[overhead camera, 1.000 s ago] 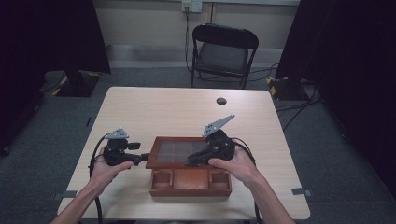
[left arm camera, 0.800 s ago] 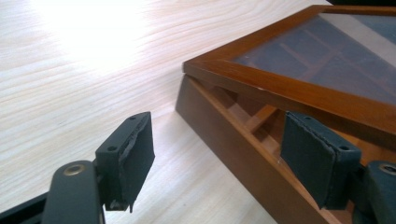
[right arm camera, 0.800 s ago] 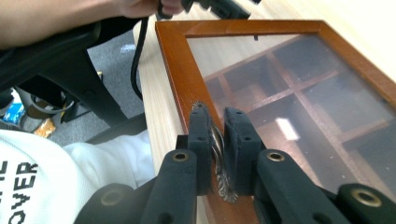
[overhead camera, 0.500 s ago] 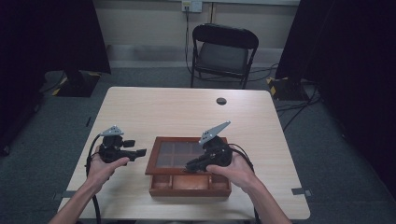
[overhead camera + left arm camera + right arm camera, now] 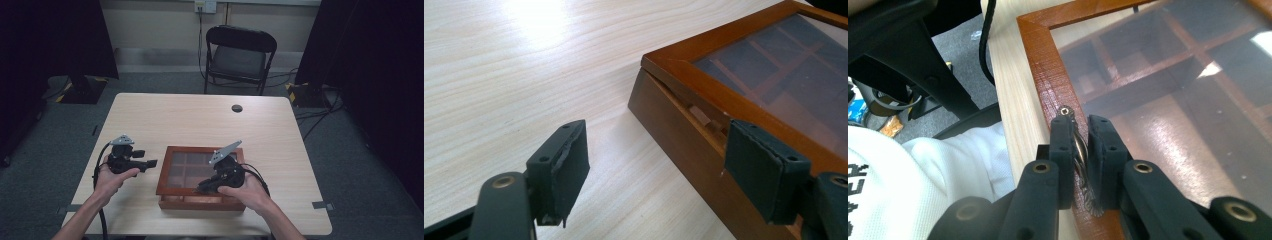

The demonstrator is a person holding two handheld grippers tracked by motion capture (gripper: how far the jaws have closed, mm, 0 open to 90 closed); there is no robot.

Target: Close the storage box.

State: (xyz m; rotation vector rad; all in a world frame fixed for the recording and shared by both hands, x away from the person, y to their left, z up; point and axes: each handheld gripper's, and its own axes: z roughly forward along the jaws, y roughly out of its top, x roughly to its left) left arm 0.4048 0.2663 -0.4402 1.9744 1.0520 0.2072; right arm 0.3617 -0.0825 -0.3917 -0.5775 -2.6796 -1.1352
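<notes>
Handle [image 5: 1078, 150] (front edge) pinched — right gripper [image 5: 1079, 131].

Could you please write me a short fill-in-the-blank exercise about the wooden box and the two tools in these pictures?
1. The right tool is shut on the metal ____ of the lid.
2. The left tool has its jaws ____.
3. The wooden box has a lid with a ____ pane.

Missing words: handle; open; glass

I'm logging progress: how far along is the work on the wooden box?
Done: the right gripper is clamped on the lid's metal handle. In hand: the glass lid sits slightly ajar on the wooden box. Left: seating or lifting it fully; the left gripper hangs open beside the box.
</notes>
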